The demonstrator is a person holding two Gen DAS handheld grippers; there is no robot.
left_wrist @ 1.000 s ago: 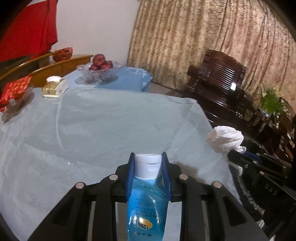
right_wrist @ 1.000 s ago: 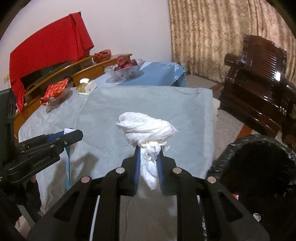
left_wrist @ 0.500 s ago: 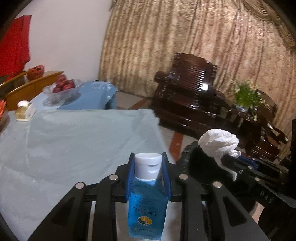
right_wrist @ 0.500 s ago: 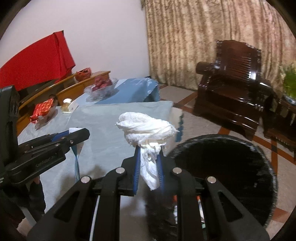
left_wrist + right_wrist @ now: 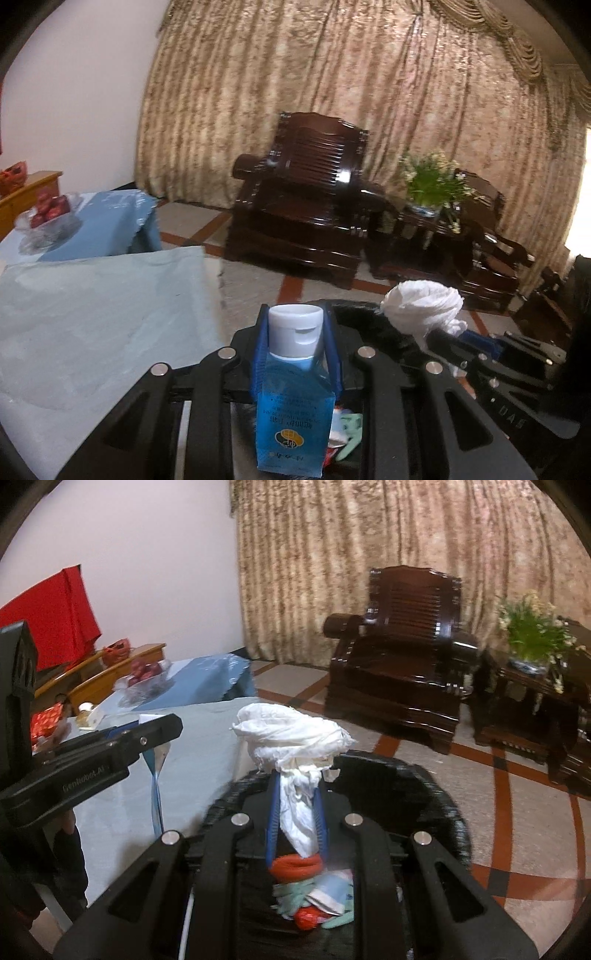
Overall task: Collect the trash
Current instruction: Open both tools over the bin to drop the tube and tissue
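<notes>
My left tool point(image 5: 295, 354) is clamped on a blue sanitizer bottle point(image 5: 293, 410). My right tool point(image 5: 297, 814) is clamped on a crumpled white tissue point(image 5: 291, 738), both above the black trash bin point(image 5: 424, 786) off the tabletop point(image 5: 92, 317) edge.

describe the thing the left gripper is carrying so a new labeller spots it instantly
Start at the black trash bin on the floor beside the table with the pale blue cloth. Held over its near rim, in the left gripper jaws, is a small blue bottle. Its white flip cap and printed label separate it from the crumpled white tissue alongside.
</notes>
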